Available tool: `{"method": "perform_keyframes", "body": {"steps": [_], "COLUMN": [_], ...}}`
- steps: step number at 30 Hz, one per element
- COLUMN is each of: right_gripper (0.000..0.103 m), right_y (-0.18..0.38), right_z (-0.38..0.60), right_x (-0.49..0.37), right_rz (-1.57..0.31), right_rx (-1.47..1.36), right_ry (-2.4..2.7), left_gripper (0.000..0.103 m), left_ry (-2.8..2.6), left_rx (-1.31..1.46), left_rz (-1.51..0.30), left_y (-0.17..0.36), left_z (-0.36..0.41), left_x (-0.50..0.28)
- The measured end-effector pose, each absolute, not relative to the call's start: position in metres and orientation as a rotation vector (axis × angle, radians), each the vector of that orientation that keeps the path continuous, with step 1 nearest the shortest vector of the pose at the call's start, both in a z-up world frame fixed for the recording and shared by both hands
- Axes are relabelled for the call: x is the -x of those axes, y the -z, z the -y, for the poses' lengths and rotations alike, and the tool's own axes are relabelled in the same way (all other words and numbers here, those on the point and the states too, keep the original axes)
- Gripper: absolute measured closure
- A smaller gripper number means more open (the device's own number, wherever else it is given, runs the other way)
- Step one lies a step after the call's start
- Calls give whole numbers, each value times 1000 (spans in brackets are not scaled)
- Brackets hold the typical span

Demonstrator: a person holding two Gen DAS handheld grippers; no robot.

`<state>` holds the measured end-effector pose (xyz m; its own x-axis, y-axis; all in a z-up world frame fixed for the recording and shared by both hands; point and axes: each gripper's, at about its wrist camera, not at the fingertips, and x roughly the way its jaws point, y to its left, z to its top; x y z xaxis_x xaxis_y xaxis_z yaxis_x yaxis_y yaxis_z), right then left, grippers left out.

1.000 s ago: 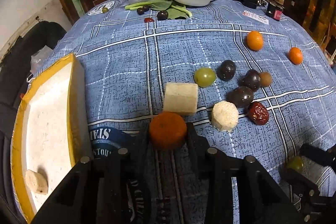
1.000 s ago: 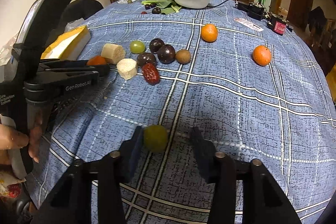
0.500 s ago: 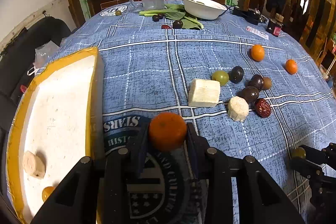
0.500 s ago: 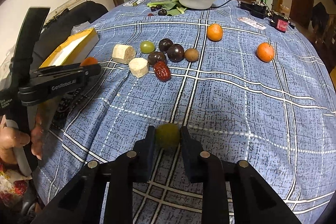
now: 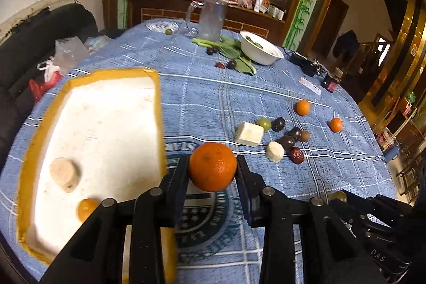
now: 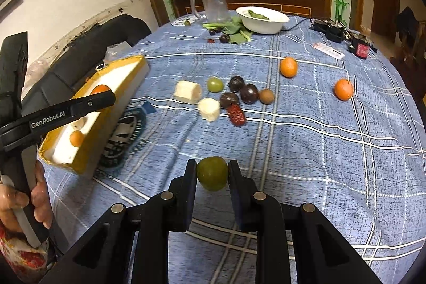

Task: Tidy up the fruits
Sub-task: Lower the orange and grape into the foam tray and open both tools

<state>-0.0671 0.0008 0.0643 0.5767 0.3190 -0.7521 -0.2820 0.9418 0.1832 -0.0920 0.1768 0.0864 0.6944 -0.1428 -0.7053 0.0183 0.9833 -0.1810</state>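
My left gripper (image 5: pixel 212 171) is shut on an orange mandarin (image 5: pixel 212 170) and holds it above the cloth, just right of the yellow-rimmed white foam tray (image 5: pixel 157 108). The tray holds a pale round slice (image 5: pixel 64 173) and a small orange fruit (image 5: pixel 86 209). My right gripper (image 6: pixel 212 173) is shut on a green grape (image 6: pixel 212 173), lifted over the table. In the right wrist view the left gripper (image 6: pixel 101 99) sits over the tray (image 6: pixel 133 76). Loose fruits lie mid-table: a green grape (image 6: pixel 215 84), dark plums (image 6: pixel 249 93), a red date (image 6: pixel 236 115), two mandarins (image 6: pixel 288 67).
Two pale cut chunks (image 6: pixel 187 91) lie by the fruits. A white bowl (image 6: pixel 262 19), leafy greens (image 6: pixel 234 29), a glass mug (image 6: pixel 214 4) and more small fruits stand at the far side. Black devices (image 6: pixel 331 29) sit at the far right. A dark sofa (image 5: pixel 40 44) is left.
My left gripper lifted the mandarin and moved left, closer to the tray. My right gripper closed on the green grape and raised it off the cloth.
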Motion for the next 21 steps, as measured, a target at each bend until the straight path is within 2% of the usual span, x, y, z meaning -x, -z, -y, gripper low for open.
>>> {"method": "perform_keyframes", "body": {"steps": [7, 13, 21], "right_gripper": [78, 77, 77], "right_y": [-87, -98, -81], "right_z": [-37, -99, -197], "right_x": [72, 59, 36], "right_rz": [-857, -856, -902], "right_rx": [-15, -16, 75], "right_ry": [-415, -542, -625], "left_gripper": [69, 69, 69], "left_ry": [-43, -151, -179], "left_rx": [200, 297, 342], "left_rz": [-734, -757, -796], "left_y": [-101, -86, -62], "left_z": [-237, -295, -330], "left_x": [113, 123, 127]}}
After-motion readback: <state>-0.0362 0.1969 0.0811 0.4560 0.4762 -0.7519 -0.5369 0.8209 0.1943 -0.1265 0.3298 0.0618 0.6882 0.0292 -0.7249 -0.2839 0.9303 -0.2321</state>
